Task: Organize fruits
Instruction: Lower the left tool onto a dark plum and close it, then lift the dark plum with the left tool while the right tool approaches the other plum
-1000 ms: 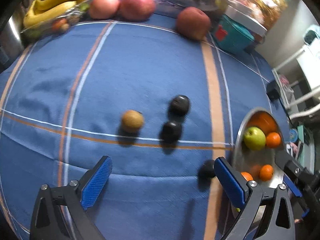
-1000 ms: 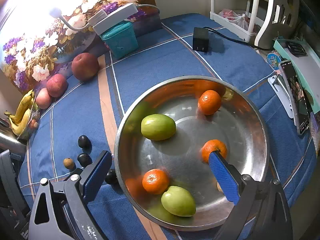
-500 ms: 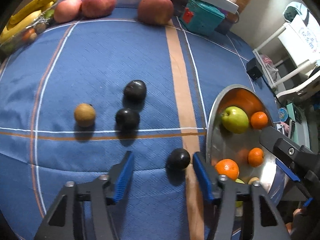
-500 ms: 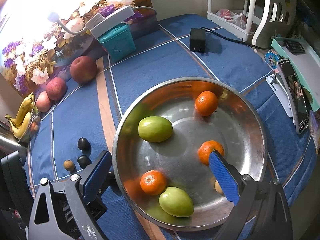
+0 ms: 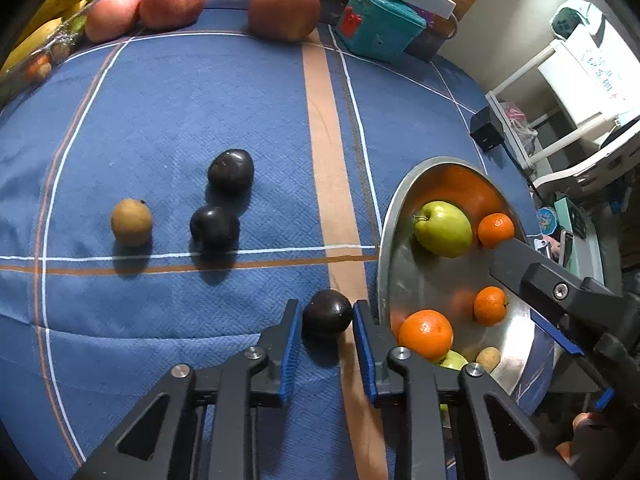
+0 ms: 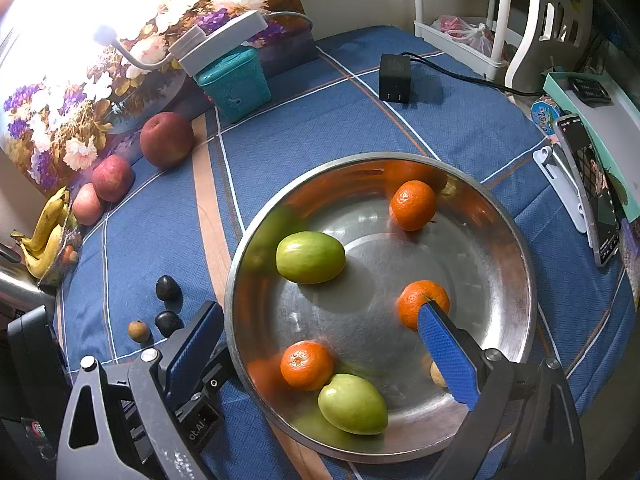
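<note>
In the left wrist view, our left gripper (image 5: 327,334) has just closed its blue fingers (image 5: 362,340) onto a dark plum (image 5: 327,317) that sits on the blue tablecloth (image 5: 200,100) of the table, just beside the rim of the steel bowl (image 5: 386,264). Both pads touch the plum's sides, so we judge it gripped low and ready to lift the short way over the rim. Two more dark plums (image 5: 231,171) and a small brown fruit (image 5: 131,222) lie further out, well apart from the bowl and not yet sorted. Red apples (image 5: 172,2) and bananas (image 5: 48,12) rest along the far edge.

In the right wrist view, our right gripper (image 6: 320,344) hovers over the bowl with its fingers (image 6: 448,356) spread wide and nothing between them; one finger hangs outside the rim, the other over the bowl's inside. We think it waits there to keep clear of the left. Inside lie three oranges (image 6: 413,205), two green apples (image 6: 310,257) and one small pale fruit, half hidden.
</note>
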### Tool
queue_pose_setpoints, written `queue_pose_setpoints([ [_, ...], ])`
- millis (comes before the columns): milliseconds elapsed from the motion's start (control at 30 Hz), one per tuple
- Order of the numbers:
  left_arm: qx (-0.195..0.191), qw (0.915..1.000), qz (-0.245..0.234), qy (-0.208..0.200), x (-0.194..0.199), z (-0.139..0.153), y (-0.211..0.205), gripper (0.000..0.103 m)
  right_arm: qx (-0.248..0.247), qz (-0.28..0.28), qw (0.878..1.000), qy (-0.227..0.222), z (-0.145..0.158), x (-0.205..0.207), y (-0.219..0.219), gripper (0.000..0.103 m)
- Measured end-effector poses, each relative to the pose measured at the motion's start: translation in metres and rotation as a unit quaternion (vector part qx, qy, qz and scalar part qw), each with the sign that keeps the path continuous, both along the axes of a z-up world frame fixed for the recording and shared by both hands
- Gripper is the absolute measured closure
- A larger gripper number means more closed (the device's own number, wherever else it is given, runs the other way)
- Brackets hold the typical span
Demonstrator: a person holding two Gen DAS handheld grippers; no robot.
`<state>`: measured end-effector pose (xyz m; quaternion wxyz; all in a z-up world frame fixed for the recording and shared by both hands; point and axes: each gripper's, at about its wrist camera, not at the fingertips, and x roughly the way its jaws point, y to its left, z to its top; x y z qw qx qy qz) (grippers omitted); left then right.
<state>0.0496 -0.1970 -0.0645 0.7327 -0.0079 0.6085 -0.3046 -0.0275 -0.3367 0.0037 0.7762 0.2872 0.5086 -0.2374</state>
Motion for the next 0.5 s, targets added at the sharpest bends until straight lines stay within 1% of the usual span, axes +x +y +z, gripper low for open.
queue_pose_setpoints([
  [300,-0.005,1.0000,0.006,0.001,0.001,0.003,0.007,0.077,0.000,-0.001,1.000,0.000,0.000,0.000,0.000,0.005],
  [500,-0.018,0.9995,0.024,0.008,0.008,0.007,0.017,0.077,0.002,0.005,1.000,0.005,-0.005,0.002,0.002,0.005],
])
